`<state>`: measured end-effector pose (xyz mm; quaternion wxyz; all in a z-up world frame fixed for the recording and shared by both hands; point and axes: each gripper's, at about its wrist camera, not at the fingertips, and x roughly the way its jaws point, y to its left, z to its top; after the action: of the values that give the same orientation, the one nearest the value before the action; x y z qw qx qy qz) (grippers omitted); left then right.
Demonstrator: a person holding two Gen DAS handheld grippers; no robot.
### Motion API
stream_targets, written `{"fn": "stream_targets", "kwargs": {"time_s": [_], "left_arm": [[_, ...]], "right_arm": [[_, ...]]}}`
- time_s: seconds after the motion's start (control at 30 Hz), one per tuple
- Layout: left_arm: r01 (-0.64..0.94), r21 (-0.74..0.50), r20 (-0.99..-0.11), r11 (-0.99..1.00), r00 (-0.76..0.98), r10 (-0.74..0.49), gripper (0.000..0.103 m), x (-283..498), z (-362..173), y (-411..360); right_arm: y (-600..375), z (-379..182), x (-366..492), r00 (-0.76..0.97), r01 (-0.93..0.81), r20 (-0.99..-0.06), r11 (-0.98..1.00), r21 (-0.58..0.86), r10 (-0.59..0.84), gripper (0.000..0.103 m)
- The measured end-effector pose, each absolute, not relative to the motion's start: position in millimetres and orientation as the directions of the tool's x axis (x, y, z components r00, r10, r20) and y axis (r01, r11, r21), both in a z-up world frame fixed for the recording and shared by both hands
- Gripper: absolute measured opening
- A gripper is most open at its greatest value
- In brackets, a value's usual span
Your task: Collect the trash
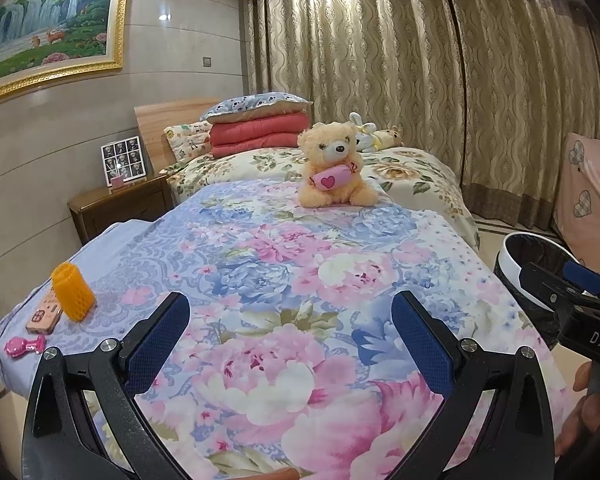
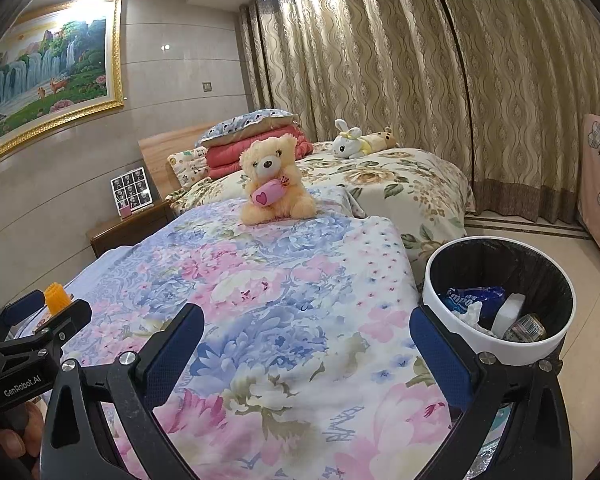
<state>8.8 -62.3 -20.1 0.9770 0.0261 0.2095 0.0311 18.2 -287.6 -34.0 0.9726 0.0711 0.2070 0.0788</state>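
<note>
Both claws are hovering released and empty over the floral bed (image 2: 284,280): left claw (image 1: 290,340), right claw (image 2: 306,350). The white trash bin (image 2: 496,344), lower right, is holding wrappers. An orange foam net (image 1: 73,292) is standing at the left edge.

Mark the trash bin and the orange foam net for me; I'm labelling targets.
trash bin (image 2: 440,280), right wrist view, on its white rim.
orange foam net (image 1: 73,292), left wrist view, on its mesh side.
</note>
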Motion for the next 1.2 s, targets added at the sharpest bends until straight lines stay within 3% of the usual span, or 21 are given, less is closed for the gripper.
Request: {"fn": "stream_targets", "kwargs": {"time_s": [1.2], "left_arm": [[-0.038,0.061,-0.413,0.997,0.909,0.060,0.103,11.3,-22.3,-64.0]], "right_arm": [[-289.0,-34.6,19.5,0.898,-0.137,-0.395,0.976,0.168,0.194,0.103]]}}
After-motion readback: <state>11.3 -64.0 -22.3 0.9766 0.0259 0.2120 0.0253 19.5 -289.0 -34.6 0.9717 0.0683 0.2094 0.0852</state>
